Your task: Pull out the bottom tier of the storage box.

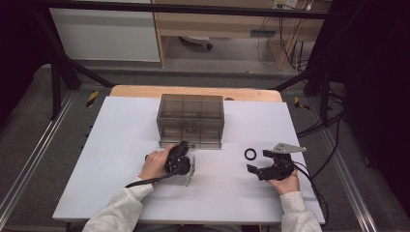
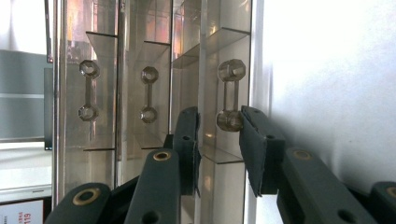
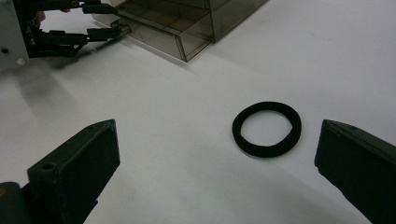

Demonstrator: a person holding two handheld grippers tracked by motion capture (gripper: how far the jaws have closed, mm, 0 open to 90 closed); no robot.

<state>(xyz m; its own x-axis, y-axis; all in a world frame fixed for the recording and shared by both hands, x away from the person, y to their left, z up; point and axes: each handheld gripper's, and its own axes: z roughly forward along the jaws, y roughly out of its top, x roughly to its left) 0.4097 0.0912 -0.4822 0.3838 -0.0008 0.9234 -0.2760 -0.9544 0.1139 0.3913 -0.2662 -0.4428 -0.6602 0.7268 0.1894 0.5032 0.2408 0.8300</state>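
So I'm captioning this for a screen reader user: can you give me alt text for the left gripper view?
The left gripper has its two black jaws either side of a clear drawer handle on a smoky see-through drawer box, one jaw at the handle's lower knob. Two more handles show to the left; white table lies to the right.

Both forearms enter from the near edge in light sleeves. The left hand (image 1: 155, 163) holds the left gripper (image 2: 219, 126) rolled on its side, jaws partly closed with a narrow gap between them. The right hand (image 1: 286, 182) holds the right gripper (image 3: 217, 154) level, jaws spread wide.
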